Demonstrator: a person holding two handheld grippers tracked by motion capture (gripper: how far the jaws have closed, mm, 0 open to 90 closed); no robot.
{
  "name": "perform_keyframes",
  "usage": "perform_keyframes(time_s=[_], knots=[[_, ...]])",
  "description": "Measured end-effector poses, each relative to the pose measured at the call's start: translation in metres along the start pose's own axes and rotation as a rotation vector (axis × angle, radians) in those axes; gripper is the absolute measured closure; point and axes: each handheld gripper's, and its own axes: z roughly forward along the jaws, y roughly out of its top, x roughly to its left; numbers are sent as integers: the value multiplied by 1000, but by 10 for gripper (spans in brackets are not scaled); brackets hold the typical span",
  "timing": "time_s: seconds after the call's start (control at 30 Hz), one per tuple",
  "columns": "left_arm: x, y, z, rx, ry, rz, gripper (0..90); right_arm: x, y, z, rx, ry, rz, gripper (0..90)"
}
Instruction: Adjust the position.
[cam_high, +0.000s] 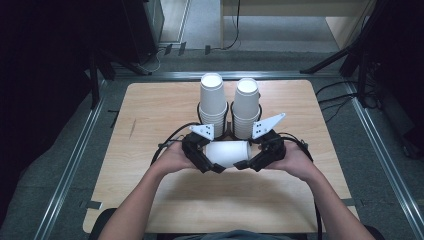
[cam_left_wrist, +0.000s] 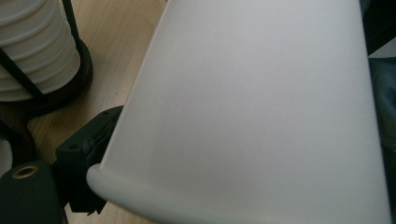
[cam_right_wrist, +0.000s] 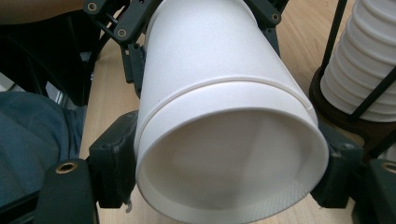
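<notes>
A: Where is the paper cup (cam_high: 228, 153) right now?

B: In the high view it lies on its side in the middle of the frame, just above the desk (cam_high: 150, 115), stretched between the two hand-held grippers. Two stacks of white cups (cam_high: 214, 102) stand upright in dark wire holders just behind it, toward the top of the frame.

A: What is the right hand-held gripper (cam_high: 249, 164) doing?

B: Its jaws sit on either side of the cup's open end and press on the rim band. In the right gripper view the mouth of the cup (cam_right_wrist: 233, 158) faces the camera at lower centre, with a black jaw tight against each side. So it is holding the cup.

A: And the left hand-held gripper (cam_high: 216, 168)?

B: It is at the cup's other end, the narrower base. In the left gripper view the cup's white wall (cam_left_wrist: 252, 107) covers most of the frame and one black jaw lies along its lower left edge. The other jaw is hidden behind the cup, so I cannot tell whether this one clamps it or merely lies against it.

A: Anything else nearby?

B: In the left gripper view one cup stack (cam_left_wrist: 35, 51) sits at upper left; in the right gripper view a stack (cam_right_wrist: 366, 60) sits at upper right.
</notes>
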Motion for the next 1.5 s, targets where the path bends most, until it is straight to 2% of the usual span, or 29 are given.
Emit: perform_keyframes(time_s=[0.07,0.3,0.4,0.43,0.47,0.63,0.8,0.87,1.0,1.1,1.2,1.33,1.4,1.5], knots=[[2,0,-1,8,-29,-14,91,-1,0,0,-3,11,6,239],[2,0,-4,16,-28,-14,108,-1,1,2,12,13,25,232],[3,1,-11,11,-18,-16,109,2,-1,2,21,-26,-17,195],[3,1,-11,11,-18,-16,109,2,-1,2,21,-26,-17,195],[5,0,-15,1,-21,-26,109,2,-3,1,15,-21,-9,159],[7,-1,-22,7,-2,-41,109,0,-7,0,46,-53,-6,161],[6,1,-27,43,25,-32,109,-3,-13,4,105,-95,-2,162],[6,1,-29,47,40,-29,108,-4,-14,6,122,-98,8,162],[7,1,-31,69,41,-42,107,-4,-14,6,129,-111,9,162],[10,1,-29,112,36,-60,105,-5,-16,6,138,-115,4,163],[10,1,-28,118,28,-66,105,-4,-18,8,153,-122,-12,165],[11,5,-28,150,63,-46,105,-5,-18,10,164,-131,-14,167],[11,6,-28,155,68,-50,104,-5,-19,10,170,-132,-18,167],[10,8,-25,196,82,-44,103,-5,-19,11,179,-136,-17,167]])
